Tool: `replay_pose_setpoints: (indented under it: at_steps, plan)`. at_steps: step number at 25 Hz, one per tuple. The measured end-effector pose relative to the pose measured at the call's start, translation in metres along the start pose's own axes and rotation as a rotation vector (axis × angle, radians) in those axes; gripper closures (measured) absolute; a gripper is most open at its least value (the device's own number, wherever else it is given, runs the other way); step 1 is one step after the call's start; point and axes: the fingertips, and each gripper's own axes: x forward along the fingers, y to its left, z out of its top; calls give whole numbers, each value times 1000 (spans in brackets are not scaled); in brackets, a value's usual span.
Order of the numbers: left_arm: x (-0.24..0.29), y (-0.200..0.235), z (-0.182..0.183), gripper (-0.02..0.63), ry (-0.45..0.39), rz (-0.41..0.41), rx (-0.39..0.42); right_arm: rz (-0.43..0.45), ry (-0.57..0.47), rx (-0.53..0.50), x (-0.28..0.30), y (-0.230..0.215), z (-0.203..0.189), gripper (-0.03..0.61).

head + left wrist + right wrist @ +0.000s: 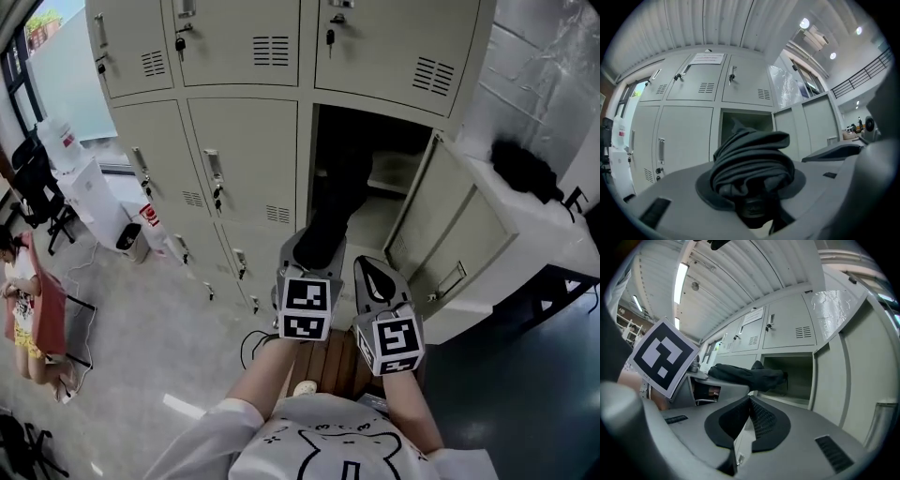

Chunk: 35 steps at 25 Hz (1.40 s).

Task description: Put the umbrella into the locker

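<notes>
Clamping the folded dark umbrella (330,223) between the left gripper's (312,251) jaws, aiming its far end at the mouth of the open locker compartment (394,173) (door (450,239) swung rightward); carrying the right gripper (749,414) alongside, jaws together, empty.

Looks like a staff locker area in some office or workshop building: a wall of grey metal lockers (244,169) with keys (179,44) and vent slots (271,51), an office chair (33,183), a corrugated ceiling (717,23) and a mezzanine railing (862,70).
</notes>
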Motion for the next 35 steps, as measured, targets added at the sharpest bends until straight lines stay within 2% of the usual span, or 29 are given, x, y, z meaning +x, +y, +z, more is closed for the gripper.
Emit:
replay_pose_setpoints:
  at_steps: [8,19,27,35]
  plan:
    - [79,15,0,403,38,-55,13,-96,26,23,47,-43,-12,551]
    - [171,21,-3,403,105,-78,27,-136,60,23,85,-82,-23,551]
    - [223,29,-3,402,169,-74,51,-216,86,18,111,-118,-26,552]
    - [267,39,-11,399,246,-54,99,-209,85,18,130,-125,-33,552]
